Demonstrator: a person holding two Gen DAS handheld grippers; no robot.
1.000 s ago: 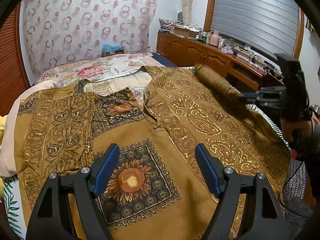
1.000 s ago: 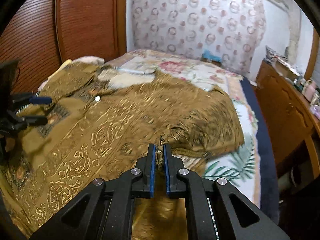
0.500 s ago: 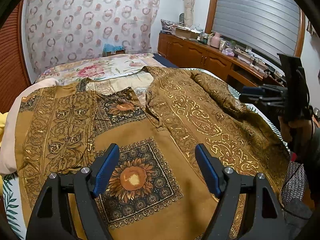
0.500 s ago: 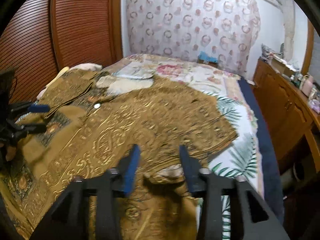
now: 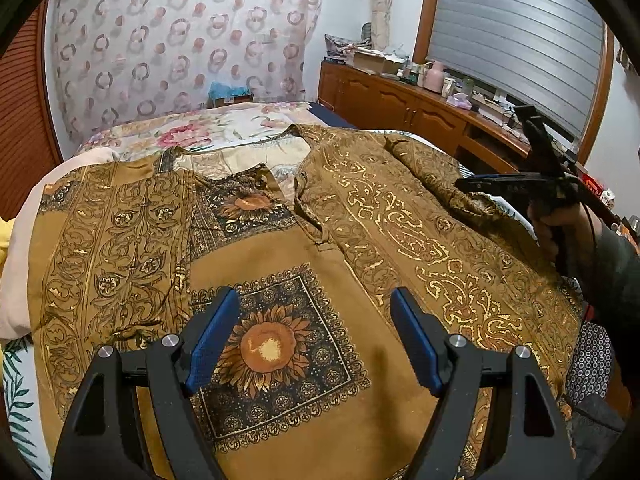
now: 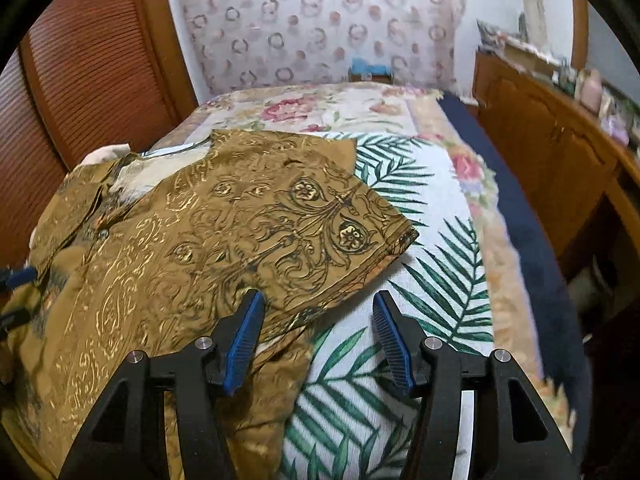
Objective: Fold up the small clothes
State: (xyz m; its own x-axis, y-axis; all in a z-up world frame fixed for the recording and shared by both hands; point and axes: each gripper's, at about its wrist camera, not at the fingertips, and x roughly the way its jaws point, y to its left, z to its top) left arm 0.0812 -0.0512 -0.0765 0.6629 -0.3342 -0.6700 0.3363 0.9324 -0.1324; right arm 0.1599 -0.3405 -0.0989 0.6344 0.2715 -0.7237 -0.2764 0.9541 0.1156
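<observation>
A: Left wrist view first; how far along is the folding?

B: Barely begun, I'd judge; the brown shirt (image 5: 280, 280) lies spread face up across the bed (image 5: 224, 128), front panels open, the sunflower square showing; no fold is made across the body yet.

A: And the left gripper (image 5: 316, 336)?

B: Jaws wide apart, nothing between them; it hovers over the sunflower patch, angled down at the cloth; at the right edge the right gripper (image 5: 480, 184) shows side-on, gripped by a hand (image 5: 560, 228) in a dark sleeve, above the shirt's far side.

A: Now the right wrist view.

B: The short sleeve (image 6: 320, 220) lies flat, stretched out over the palm-leaf sheet (image 6: 420, 264), its cuff toward the bed's edge; so the sleeve is laid out, while sleeves and body are all left to fold.

A: The right gripper's state?

B: Its jaws have just been opening; they stand about half apart, holding nothing; the left pad (image 6: 244, 336) hangs over the hem, the other over bare sheet; it tilts downward, just short of the sleeve.
</observation>
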